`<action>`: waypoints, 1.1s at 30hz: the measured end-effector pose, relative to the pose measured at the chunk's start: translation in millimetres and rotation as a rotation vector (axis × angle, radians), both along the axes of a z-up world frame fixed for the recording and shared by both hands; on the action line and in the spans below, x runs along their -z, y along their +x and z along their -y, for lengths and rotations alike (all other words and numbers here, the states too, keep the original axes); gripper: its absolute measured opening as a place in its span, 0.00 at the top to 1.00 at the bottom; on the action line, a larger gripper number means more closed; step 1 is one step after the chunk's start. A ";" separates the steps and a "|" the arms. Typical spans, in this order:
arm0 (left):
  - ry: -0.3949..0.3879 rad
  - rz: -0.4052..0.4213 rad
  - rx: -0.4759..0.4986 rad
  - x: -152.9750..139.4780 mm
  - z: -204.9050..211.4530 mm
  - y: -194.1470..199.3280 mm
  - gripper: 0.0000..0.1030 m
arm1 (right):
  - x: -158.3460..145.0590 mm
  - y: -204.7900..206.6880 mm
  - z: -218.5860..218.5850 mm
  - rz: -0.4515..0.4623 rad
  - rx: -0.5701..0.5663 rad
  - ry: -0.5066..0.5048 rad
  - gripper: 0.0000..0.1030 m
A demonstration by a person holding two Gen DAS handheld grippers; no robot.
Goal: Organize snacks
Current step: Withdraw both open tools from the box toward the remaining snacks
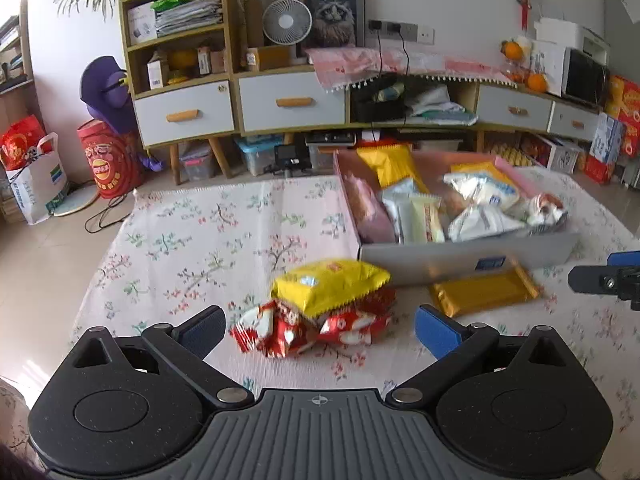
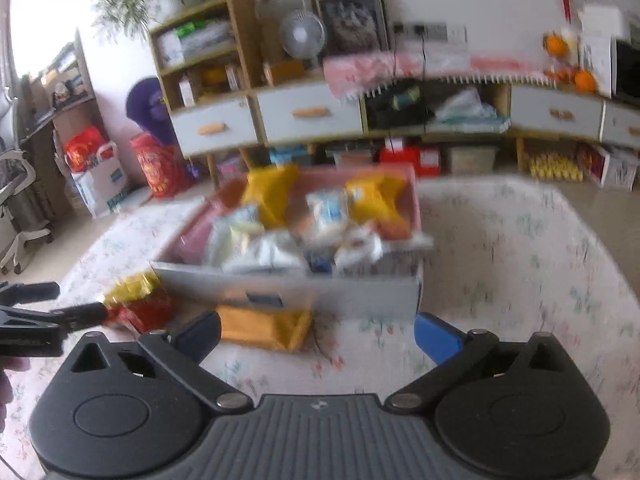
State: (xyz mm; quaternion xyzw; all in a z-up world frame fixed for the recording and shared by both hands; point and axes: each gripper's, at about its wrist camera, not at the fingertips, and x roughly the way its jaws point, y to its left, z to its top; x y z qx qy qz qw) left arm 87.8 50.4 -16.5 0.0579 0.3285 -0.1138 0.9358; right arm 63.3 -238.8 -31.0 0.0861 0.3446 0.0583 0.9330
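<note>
A grey and pink box [image 1: 460,258] [image 2: 304,292] full of snack packets stands on the floral cloth. In front of it lie a yellow packet [image 1: 330,284] on top of red packets [image 1: 280,330], and a flat gold packet [image 1: 484,292] [image 2: 264,326]. My left gripper [image 1: 320,330] is open, its fingers either side of the yellow and red packets, just short of them. My right gripper [image 2: 318,338] is open and empty, just before the gold packet and the box front. The right wrist view is blurred.
The floral cloth [image 1: 192,248] covers the surface. Behind it stand a shelf and drawer cabinet [image 1: 184,112], a fan [image 1: 286,22], storage bins and red bags [image 1: 106,160] on the floor. The right gripper shows at the left wrist view's right edge [image 1: 608,280].
</note>
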 end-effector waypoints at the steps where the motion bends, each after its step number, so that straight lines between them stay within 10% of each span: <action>1: -0.002 -0.004 0.004 4.8 -1.0 -0.7 0.01 | 4.4 1.7 -0.4 -0.021 -0.001 -0.003 0.11; 12: 0.060 -0.085 0.040 51.1 -5.1 3.6 0.01 | 34.5 9.5 -17.3 -0.087 -0.108 -0.082 0.11; 33: -0.046 -0.147 0.091 34.4 -33.8 28.6 0.02 | 38.2 29.8 -21.4 -0.023 -0.242 -0.160 0.11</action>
